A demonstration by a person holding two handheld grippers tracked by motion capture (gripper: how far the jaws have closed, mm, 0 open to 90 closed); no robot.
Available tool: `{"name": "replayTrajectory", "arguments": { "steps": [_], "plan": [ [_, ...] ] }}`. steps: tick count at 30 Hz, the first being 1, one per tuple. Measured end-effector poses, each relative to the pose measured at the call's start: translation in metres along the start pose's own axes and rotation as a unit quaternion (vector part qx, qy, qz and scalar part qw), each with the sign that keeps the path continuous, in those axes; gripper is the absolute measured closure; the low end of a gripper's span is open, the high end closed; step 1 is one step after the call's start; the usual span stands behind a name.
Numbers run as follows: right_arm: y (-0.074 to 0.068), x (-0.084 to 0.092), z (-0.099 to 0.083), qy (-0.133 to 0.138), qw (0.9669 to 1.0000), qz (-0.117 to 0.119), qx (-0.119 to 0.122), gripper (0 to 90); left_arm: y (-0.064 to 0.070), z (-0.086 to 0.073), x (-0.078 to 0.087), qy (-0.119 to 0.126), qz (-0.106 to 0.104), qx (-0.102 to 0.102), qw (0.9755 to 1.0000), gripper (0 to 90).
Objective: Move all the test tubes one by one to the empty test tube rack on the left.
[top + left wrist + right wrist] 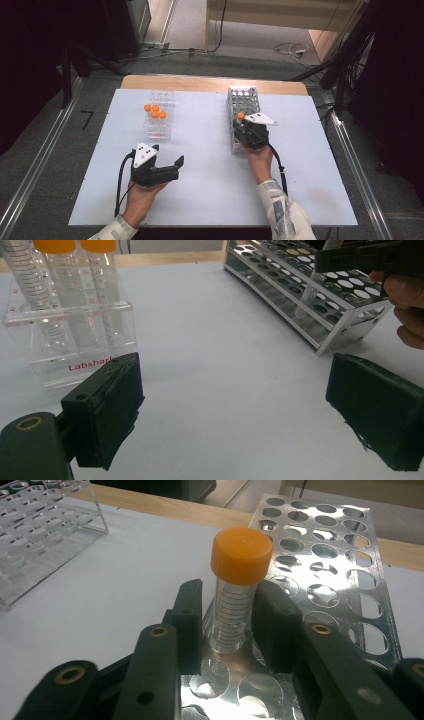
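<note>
The right gripper [227,622] jaws clamp an orange-capped tube [235,585] standing in the metal rack [330,570] near the surface's far edge; the left gripper [167,167] jaws gape, holding nothing.

The right gripper [243,125] reaches forward over the near end of the metal rack [243,100], its jaws closed on the orange-capped tube [233,595] standing in a hole there; the forearm (pale patterned sleeve) runs back from the rack. The left gripper [170,162] rests well left of the rack, jaws spread wide with nothing between them
</note>
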State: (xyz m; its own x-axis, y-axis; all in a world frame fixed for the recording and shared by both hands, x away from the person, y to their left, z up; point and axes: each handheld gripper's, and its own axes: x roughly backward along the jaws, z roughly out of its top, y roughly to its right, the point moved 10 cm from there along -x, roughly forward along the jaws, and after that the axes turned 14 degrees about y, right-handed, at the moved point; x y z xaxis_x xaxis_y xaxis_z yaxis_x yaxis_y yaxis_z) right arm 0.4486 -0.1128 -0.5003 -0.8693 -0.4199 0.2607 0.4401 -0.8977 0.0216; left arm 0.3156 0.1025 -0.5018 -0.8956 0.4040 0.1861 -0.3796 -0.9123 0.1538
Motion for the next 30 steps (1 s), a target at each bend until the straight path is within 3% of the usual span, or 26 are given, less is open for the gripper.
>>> {"name": "replayTrajectory", "arguments": {
  "steps": [5, 12, 18, 21, 25, 30],
  "plan": [
    [0.001, -0.002, -0.003, -0.009, 0.9999, -0.005, -0.003, 70.2, 0.001, 0.0, 0.0, -0.001, -0.001, -0.001, 1.0, 8.2],
    [0.0, 0.001, 0.002, 0.004, 1.0, 0.0, -0.004, 71.9, 0.0, 0.0, 0.0, 0.001, -0.001, 0.001, 1.0, 8.3],
    [-0.001, 0.014, 0.025, 0.031, 0.9995, 0.004, -0.006, 72.1, 0.0, 0.001, 0.001, 0.002, 0.0, 0.0, 1.0, 8.2],
    [-0.002, 0.022, 0.038, 0.048, 0.9988, 0.005, 0.004, 72.1, 0.0, 0.001, 0.001, 0.003, 0.0, 0.0, 1.0, 8.2],
    [-0.009, 0.037, 0.05, 0.066, 0.9976, 0.021, 0.009, 72.2, 0.0, 0.003, 0.002, 0.007, 0.0, 0.003, 1.0, 8.3],
    [-0.026, 0.054, 0.05, 0.07, 0.9959, 0.054, 0.019, 72.2, 0.001, 0.003, 0.003, 0.009, -0.001, 0.003, 0.9999, 8.3]
  ]
}}
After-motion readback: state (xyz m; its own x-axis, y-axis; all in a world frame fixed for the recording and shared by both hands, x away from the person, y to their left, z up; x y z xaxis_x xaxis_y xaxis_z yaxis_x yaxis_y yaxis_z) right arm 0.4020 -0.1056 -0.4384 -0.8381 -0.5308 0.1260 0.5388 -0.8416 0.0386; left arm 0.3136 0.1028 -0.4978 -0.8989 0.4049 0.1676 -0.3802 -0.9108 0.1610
